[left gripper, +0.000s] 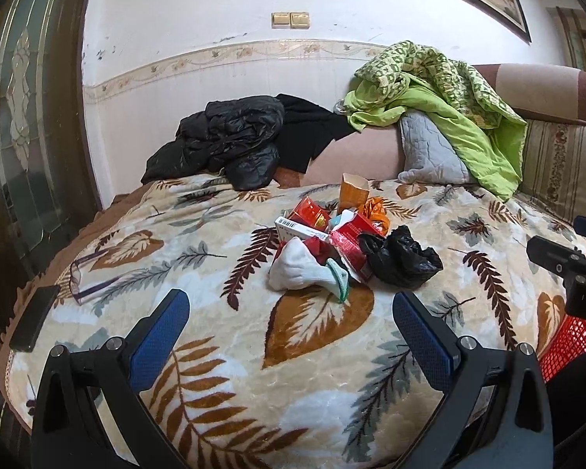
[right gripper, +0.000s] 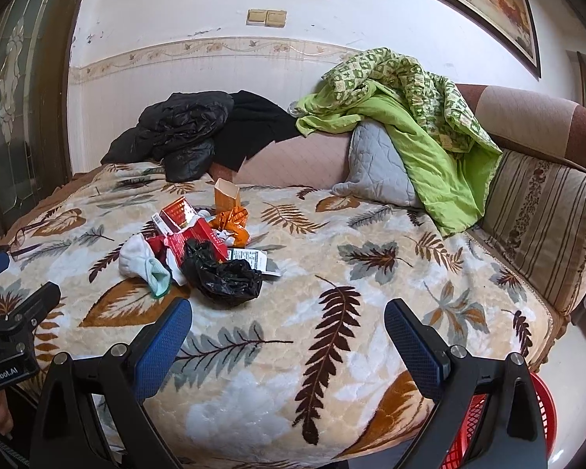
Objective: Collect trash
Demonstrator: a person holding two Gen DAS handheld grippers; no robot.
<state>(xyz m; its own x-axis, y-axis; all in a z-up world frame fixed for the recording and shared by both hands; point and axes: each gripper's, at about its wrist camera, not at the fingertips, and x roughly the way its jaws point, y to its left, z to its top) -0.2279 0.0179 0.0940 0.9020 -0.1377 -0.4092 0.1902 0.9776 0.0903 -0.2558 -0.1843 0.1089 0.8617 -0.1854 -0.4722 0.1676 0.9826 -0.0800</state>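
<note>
A heap of trash lies mid-bed on the leaf-patterned blanket (left gripper: 312,332): a crumpled black plastic bag (left gripper: 400,260), red cartons (left gripper: 351,234), an upright orange box (left gripper: 353,191), orange foil (left gripper: 375,209) and a white sock (left gripper: 296,267). In the right wrist view I see the same black bag (right gripper: 224,273), red cartons (right gripper: 191,234), orange box (right gripper: 226,195) and sock (right gripper: 138,260), plus a printed paper slip (right gripper: 253,260). My left gripper (left gripper: 291,306) is open just short of the heap. My right gripper (right gripper: 287,314) is open, right of and nearer than the bag.
A red mesh basket (right gripper: 543,406) stands off the bed's near right corner, also visible as basket (left gripper: 566,348). A black jacket (left gripper: 222,136), green quilt (left gripper: 449,93) and grey pillow (left gripper: 429,148) lie at the back. Glasses (left gripper: 85,277) and a phone (left gripper: 33,322) rest at the left edge.
</note>
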